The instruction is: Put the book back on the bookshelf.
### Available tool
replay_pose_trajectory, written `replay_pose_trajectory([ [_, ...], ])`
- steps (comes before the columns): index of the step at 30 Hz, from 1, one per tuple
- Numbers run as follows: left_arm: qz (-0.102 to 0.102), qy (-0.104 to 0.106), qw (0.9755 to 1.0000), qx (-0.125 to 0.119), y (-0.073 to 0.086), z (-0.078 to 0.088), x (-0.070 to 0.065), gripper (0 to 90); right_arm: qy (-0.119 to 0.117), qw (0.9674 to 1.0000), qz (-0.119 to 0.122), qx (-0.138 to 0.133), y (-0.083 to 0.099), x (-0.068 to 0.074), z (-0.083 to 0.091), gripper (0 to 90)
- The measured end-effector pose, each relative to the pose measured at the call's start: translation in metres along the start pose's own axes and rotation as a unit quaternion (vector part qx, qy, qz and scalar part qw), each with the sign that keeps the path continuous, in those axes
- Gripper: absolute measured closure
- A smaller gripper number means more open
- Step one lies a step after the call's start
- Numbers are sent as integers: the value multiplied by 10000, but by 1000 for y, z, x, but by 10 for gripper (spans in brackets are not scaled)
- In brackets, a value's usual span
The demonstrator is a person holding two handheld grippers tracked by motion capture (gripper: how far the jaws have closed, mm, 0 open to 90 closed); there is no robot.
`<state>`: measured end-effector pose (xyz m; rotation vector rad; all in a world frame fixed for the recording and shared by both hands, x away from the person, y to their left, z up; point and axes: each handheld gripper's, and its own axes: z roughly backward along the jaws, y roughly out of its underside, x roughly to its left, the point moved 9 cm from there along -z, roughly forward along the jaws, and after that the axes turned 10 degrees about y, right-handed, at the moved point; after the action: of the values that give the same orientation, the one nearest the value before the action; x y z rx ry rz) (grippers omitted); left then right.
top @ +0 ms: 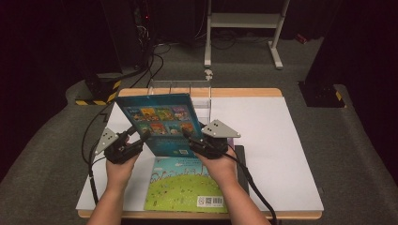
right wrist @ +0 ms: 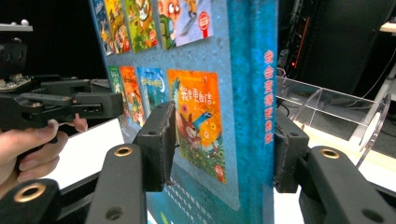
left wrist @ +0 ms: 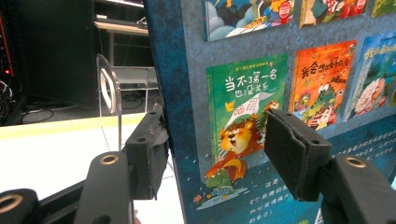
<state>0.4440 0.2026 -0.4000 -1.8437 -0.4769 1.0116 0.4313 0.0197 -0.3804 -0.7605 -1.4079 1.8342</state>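
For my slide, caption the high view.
Two handheld grippers, left and right, hold a blue book above a green one.

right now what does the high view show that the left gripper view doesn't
High view alone: the green book flat on the table under the raised one, the right gripper clamped at the raised book's right edge, both forearms, and the white frame on the floor beyond.

Left gripper view alone: close detail of the cover thumbnails, such as the lion picture.

Both: the blue book held up, the left gripper gripping its edge, and the clear acrylic stand.
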Motion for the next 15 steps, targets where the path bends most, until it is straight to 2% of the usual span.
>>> replay_pose_trajectory([
  [2, 42, -1, 10000, -7, 0, 0, 0, 405, 77, 9998, 200, -51, 1, 1, 0, 505],
  [4, 94, 5, 10000, -4, -1, 0, 0, 406, 39, 9998, 213, -47, 1, 2, 1, 526],
  [5, 115, 33, 9999, 8, -1, 0, 0, 397, -100, 9999, 78, -42, 1, 4, 2, 583],
  [7, 125, 43, 9999, 7, -1, 0, -1, 393, -155, 9998, 94, -46, 1, 5, 2, 589],
  [9, 114, 60, 9999, 16, -1, 0, 0, 392, -160, 9996, 218, -75, 2, 6, 4, 616],
  [13, 152, 81, 9998, -43, -1, -1, -2, 390, -251, 9995, 174, -75, 3, 5, 7, 619],
  [15, 94, 97, 9999, 9, 0, 0, -1, 390, -239, 9995, 209, -46, 5, 5, 7, 613],
])
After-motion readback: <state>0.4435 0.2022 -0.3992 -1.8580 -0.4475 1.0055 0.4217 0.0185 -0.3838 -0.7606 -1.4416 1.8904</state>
